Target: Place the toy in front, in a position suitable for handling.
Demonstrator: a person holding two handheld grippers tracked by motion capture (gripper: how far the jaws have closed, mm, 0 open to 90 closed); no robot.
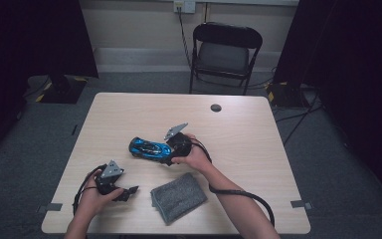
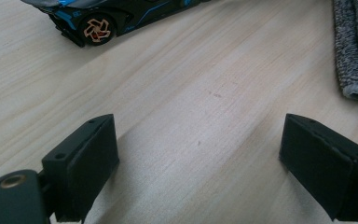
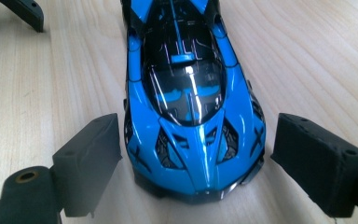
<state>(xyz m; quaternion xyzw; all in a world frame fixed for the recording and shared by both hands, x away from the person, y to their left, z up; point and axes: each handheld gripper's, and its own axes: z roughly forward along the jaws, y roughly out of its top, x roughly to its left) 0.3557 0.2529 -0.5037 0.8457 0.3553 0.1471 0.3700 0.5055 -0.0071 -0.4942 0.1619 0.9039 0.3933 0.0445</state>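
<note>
A blue and black toy sports car stands on the light wooden table, left of centre. My right gripper is open at the car's right end. In the right gripper view the car fills the space between the right gripper's jaws, with a narrow gap on each side. My left gripper rests near the front left edge, open over bare wood. Its own view has the car's wheel at the top left and a grey cloth at the right.
The folded grey cloth lies near the front edge, between the two forearms. A round cable hole sits at the table's far side. A black folding chair stands behind the table. A tip of the other gripper shows far left.
</note>
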